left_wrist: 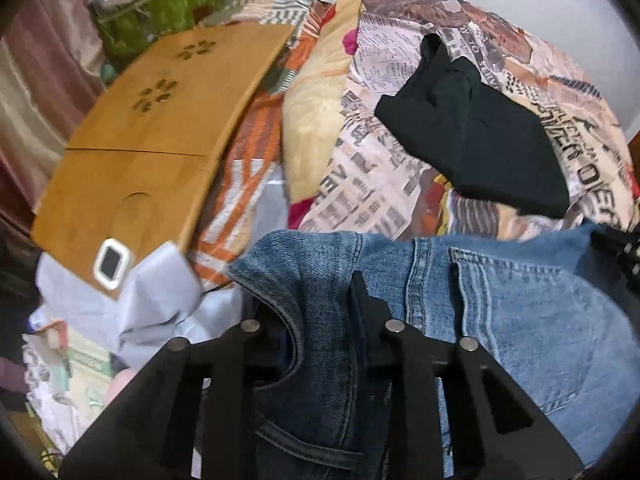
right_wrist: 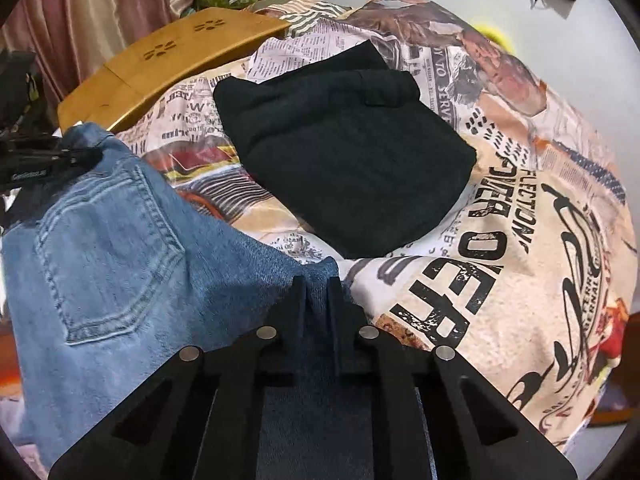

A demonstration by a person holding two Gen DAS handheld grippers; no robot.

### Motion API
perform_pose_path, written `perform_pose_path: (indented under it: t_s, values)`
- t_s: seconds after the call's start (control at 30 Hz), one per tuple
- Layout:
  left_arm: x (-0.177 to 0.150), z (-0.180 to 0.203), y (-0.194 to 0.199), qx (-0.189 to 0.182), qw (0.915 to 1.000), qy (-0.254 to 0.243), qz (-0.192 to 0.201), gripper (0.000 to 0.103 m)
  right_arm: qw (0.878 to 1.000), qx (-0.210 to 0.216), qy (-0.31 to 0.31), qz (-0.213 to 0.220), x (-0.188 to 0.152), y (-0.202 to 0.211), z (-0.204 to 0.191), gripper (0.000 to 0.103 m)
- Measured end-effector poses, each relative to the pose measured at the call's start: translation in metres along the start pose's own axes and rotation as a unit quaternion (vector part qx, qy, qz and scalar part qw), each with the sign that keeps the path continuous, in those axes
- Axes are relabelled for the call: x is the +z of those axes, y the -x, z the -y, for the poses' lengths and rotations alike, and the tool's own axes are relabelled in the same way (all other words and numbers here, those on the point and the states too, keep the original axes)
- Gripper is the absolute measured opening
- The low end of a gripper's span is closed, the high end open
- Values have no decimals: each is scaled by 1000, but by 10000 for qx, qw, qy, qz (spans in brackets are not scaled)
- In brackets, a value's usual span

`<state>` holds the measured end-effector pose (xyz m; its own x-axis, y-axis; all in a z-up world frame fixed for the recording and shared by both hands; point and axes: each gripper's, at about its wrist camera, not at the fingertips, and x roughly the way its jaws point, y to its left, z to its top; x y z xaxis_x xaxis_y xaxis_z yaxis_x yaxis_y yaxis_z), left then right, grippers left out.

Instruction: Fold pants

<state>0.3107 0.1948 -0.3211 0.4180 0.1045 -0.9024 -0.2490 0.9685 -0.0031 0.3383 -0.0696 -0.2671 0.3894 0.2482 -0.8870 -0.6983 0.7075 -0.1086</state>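
A pair of blue denim jeans is held up between both grippers above a bed with a newspaper-print cover. My left gripper is shut on the jeans' waistband corner. My right gripper is shut on a fold of the jeans, whose back pocket faces the camera. The left gripper shows at the far left of the right wrist view, clamped on the denim edge. The right gripper's tip shows at the right edge of the left wrist view.
A folded black garment lies on the bed cover; it also shows in the left wrist view. A wooden lap table sits at the bed's left. Green bags and curtains stand behind.
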Motion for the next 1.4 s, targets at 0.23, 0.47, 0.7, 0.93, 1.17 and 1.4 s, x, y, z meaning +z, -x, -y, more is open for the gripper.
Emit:
perform_pose_path:
  t_s: [0.23,0.47,0.7,0.93,1.17,1.4]
  values:
    - [-23,-4,-3,291,9996,10,8,41,9998,-203,10,-71,2,-5,2,6]
    - [-25,-30,39,108,9984,507,215,71,9991,18,-423,-39,-11,31,15,27]
    - [-50,-56,61,-125,9952,975,-3,94,9991,194,-333,191,-44,72,1,38]
    - [-87,-58,54,-237,9916,1158,-522,94,9987,246,-347,294,-83,90,-19,38]
    - [-101,-34,57,-335,9939,969,-403,94,9974,209,-596,358,-107,97,-21,38]
    - [-98,-39,51,-1460,9744,1618,-552,94,9954,248,-808,448,-126,106,-23,38]
